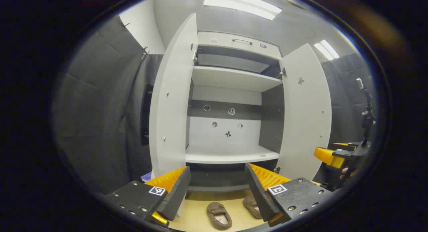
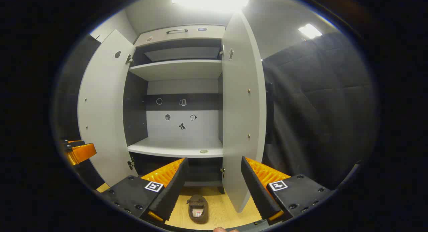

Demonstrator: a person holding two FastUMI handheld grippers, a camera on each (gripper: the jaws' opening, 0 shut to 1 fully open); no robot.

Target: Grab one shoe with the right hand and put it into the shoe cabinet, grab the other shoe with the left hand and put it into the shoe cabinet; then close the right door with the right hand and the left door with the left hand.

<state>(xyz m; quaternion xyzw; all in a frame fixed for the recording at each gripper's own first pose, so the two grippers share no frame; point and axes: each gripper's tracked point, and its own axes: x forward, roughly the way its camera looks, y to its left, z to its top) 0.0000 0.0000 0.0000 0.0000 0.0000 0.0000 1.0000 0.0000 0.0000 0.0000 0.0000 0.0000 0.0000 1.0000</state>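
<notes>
Nearest to us in the left gripper view, our left gripper (image 1: 217, 188) has its two fingers spread wide apart, and they hold nothing. Just beyond them, on the light wooden floor (image 1: 197, 212), we see two brown shoes lying side by side: one shoe (image 1: 219, 215) in the gap between the fingers, and the other shoe (image 1: 251, 205) to its right, partly hidden behind the right finger. Both shoes are in front of the shoe cabinet (image 1: 230, 101), not inside it.

In the right gripper view, our right gripper (image 2: 214, 185) also has its fingers far apart and empty. Between them one brown shoe (image 2: 198, 209) rests on the floor (image 2: 230, 215), near the lower edge of the right door (image 2: 242, 108).

Farther away, the cabinet stands with both doors swung out toward us. In the left gripper view the left door (image 1: 172, 101) is at the left and the right door (image 1: 306, 111) at the right. The lower shelf (image 1: 230, 155) and the upper shelf (image 1: 230, 79) carry no shoes. Small stickers (image 1: 228, 134) are on the back wall of the cabinet.

At the right edge of the left gripper view we see the other gripper (image 1: 336, 155), held off to the side of the right door; at the left edge of the right gripper view, a part of the left gripper (image 2: 77, 152) shows beside the left door (image 2: 103, 105). Black cloth (image 2: 317, 101) hangs on both sides of the cabinet.
</notes>
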